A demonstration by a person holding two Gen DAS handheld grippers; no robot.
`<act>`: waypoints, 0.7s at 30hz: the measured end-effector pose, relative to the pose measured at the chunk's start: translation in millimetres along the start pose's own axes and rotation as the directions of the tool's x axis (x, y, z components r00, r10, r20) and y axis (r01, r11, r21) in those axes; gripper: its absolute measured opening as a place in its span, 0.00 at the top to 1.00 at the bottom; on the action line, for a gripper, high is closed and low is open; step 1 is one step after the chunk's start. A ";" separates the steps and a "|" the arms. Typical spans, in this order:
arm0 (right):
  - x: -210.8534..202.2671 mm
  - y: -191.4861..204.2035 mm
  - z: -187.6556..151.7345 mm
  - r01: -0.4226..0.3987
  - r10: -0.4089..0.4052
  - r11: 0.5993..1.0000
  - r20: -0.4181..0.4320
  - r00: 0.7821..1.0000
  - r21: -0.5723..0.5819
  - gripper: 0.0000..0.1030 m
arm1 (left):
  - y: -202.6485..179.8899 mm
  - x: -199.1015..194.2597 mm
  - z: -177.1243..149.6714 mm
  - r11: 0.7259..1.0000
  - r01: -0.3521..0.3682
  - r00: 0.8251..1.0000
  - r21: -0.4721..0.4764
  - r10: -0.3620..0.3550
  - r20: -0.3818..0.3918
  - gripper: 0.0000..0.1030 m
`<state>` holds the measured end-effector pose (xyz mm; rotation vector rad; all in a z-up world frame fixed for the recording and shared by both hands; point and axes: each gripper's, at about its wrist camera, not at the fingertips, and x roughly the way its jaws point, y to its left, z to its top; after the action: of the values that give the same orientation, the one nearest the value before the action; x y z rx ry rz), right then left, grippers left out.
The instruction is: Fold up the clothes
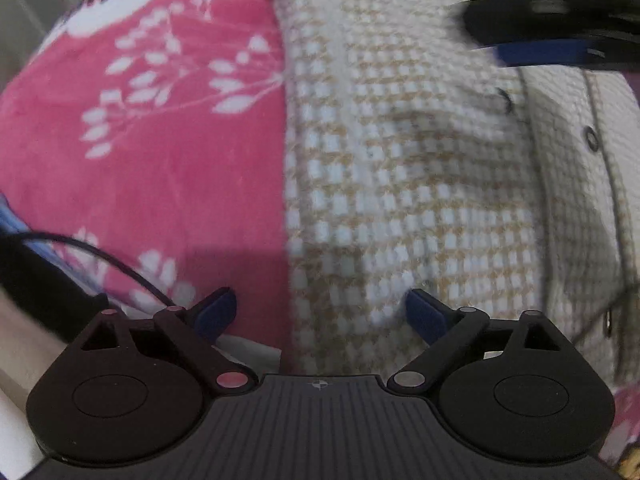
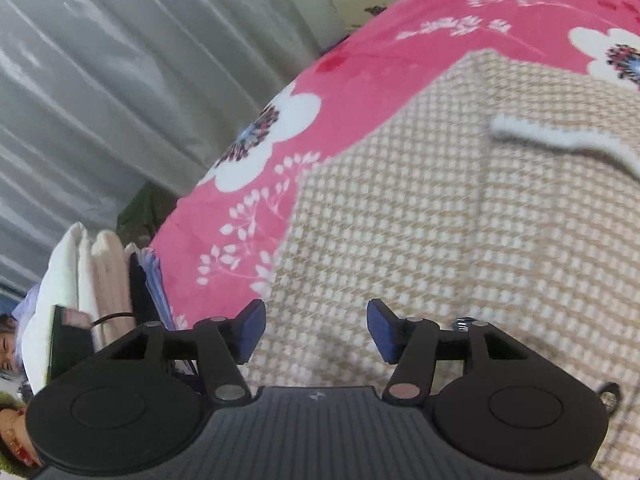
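Left tool (image 1: 321, 314) jaws wide apart; right tool (image 2: 316, 330) parted, both empty.

Left hand-held gripper (image 1: 321, 314) jaws wide, empty, above checked jacket (image 1: 420, 168) on pink floral blanket (image 1: 160, 160).

Both wrist views look steeply down, close over the checked garment (image 1: 400, 184) on the pink bedspread (image 2: 360, 80).

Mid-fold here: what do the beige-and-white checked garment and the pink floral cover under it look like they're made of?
Beige-and-white checked garment: looks like a thick woven, tweed-like fabric, matte, judging by its coarse raised check and fuzzy white trim; the fibre can't be told. Pink floral cover: looks like soft plush fleece, from its smooth, faintly napped surface with printed white sprigs, though blur leaves that open.
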<state>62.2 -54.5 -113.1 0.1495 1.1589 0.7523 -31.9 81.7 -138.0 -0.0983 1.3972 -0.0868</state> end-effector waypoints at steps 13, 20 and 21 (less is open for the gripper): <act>92.0 51.8 16.0 0.167 -0.190 0.977 -0.183 0.965 -0.135 0.33 | -13.8 -3.7 -11.1 1.000 0.007 0.995 -0.018 -0.006 0.095 0.36; 107.8 53.7 10.2 0.196 -0.236 0.963 -0.230 0.944 -0.184 0.18 | -28.3 -30.5 -27.6 0.996 0.049 0.972 0.074 -0.064 0.225 0.57; 110.6 56.1 10.4 0.200 -0.245 0.959 -0.229 0.942 -0.202 0.18 | -29.2 -33.8 -28.3 0.995 0.057 0.968 0.081 -0.075 0.238 0.57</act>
<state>66.4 57.4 -167.5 -0.2306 1.3173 0.6800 -65.7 56.2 -106.3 -0.0909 1.1466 -0.1758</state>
